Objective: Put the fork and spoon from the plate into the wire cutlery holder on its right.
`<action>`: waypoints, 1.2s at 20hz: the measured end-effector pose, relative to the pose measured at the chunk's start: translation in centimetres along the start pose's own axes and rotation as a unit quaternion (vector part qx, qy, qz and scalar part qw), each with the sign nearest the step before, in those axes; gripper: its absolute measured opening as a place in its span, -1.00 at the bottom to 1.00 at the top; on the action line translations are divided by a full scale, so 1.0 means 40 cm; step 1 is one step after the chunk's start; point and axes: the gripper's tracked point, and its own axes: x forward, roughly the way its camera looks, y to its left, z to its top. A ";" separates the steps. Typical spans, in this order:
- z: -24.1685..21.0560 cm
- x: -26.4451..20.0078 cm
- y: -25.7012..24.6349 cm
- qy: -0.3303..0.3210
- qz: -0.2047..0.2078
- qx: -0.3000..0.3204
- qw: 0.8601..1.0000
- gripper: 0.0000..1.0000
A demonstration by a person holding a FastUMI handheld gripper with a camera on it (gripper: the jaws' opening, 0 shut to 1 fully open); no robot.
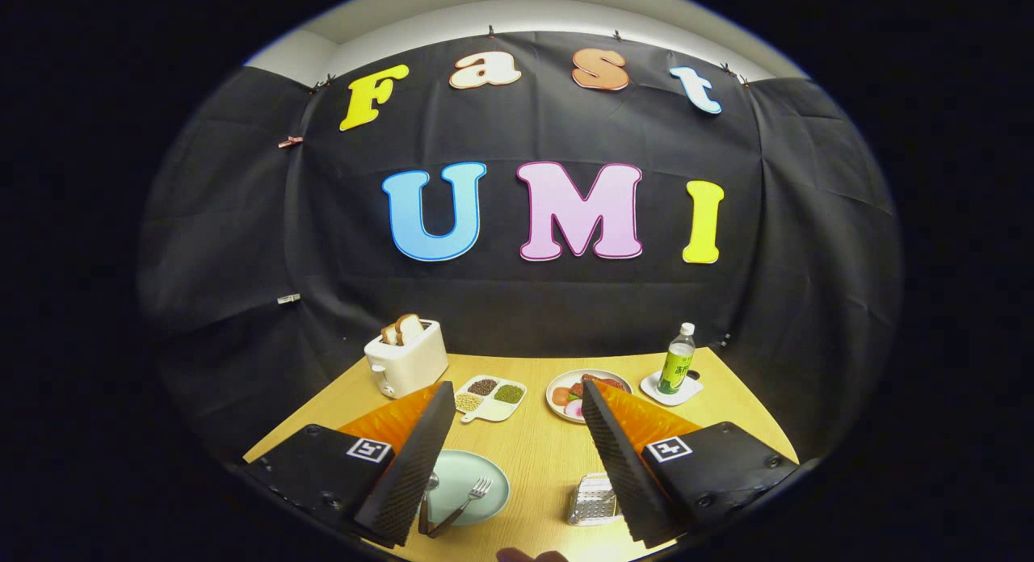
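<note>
On the surface (541, 457), fork (467, 504) and spoon (426, 497) are laid on the plate (477, 473); the holder (592, 501) is set right.

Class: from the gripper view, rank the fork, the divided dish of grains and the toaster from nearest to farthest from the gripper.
The gripper is open.
1. Fork, on the green plate beside the left finger.
2. Divided dish, beyond the fingers, mid-table.
3. Toaster, at the table's far left edge.
</note>
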 end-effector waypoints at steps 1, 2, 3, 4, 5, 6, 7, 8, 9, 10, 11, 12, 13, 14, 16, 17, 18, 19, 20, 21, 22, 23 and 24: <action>-0.002 0.002 0.003 -0.003 -0.005 -0.002 1.000 0.96; -0.003 0.007 0.010 -0.006 -0.005 -0.004 1.000 0.96; -0.018 0.013 0.023 0.000 -0.001 -0.006 1.000 0.96; -0.042 0.019 0.033 0.011 0.001 -0.008 1.000 0.95; -0.063 0.022 0.035 0.021 -0.003 -0.009 1.000 0.96; -0.086 0.025 0.037 0.032 -0.006 -0.011 0.999 0.96; -0.120 0.030 0.047 0.053 -0.008 -0.015 0.998 0.96; -0.162 0.034 0.062 0.076 -0.003 -0.016 0.997 0.96; -0.200 0.042 0.078 0.102 0.002 -0.015 0.995 0.96; -0.244 0.048 0.093 0.126 0.005 -0.014 0.992 0.96; -0.285 0.049 0.103 0.153 0.006 -0.014 0.988 0.96; -0.328 0.055 0.113 0.176 0.007 -0.015 0.984 0.96; -0.368 0.059 0.121 0.202 0.009 -0.017 0.979 0.97; -0.405 0.062 0.132 0.222 0.011 -0.019 0.975 0.97; -0.468 0.072 0.138 0.262 0.014 -0.032 0.965 0.96; -0.508 0.076 0.143 0.282 0.017 -0.041 0.958 0.97; -0.541 0.081 0.152 0.303 0.022 -0.046 0.952 0.97; -0.577 0.078 0.160 0.328 0.026 -0.048 0.943 0.94; -0.608 0.079 0.167 0.347 0.030 -0.047 0.936 0.91; -0.634 0.083 0.171 0.363 0.028 -0.046 0.930 0.85; -0.653 0.088 0.172 0.374 0.027 -0.045 0.926 0.83; -0.668 0.089 0.173 0.383 0.025 -0.048 0.922 0.76; -0.679 0.095 0.176 0.389 0.024 -0.051 0.919 0.74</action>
